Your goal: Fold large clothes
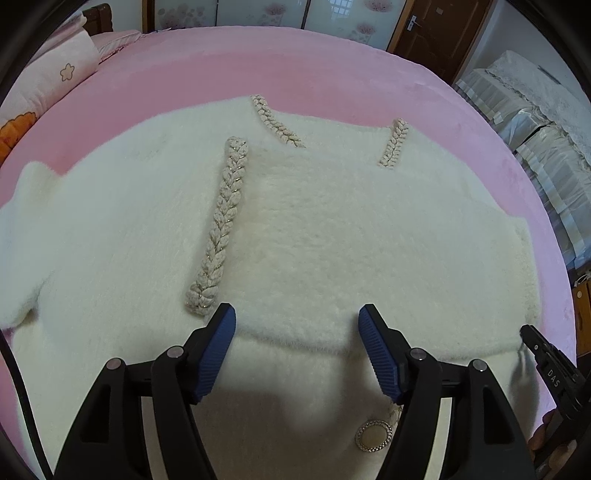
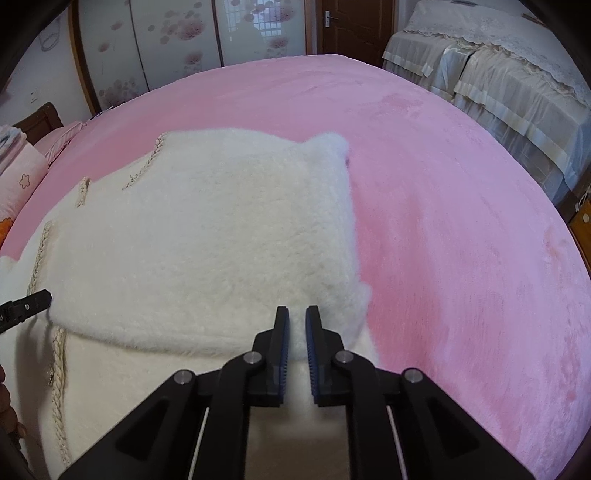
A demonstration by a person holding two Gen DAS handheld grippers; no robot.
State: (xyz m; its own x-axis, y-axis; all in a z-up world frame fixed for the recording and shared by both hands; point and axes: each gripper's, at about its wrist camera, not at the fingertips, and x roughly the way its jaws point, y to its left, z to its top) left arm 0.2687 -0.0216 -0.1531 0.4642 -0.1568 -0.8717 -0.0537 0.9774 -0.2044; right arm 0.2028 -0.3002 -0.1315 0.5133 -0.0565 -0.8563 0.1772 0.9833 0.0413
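Observation:
A fluffy white cardigan with braided trim lies spread on the pink bed. One panel is folded across it, and the fold's edge runs just in front of my left gripper. That gripper hangs open above the edge with nothing between its blue pads. A round brooch sits by its right finger. My right gripper stands over the near right corner of the folded cardigan. Its jaws are only a narrow gap apart, with white fuzz showing in the gap. The right gripper also shows at the corner in the left wrist view.
Pink flowered pillows lie at the bed's left. A second bed with pale lace covers stands to the right. Sliding wardrobe doors and a brown door are behind. Bare pink blanket stretches right of the cardigan.

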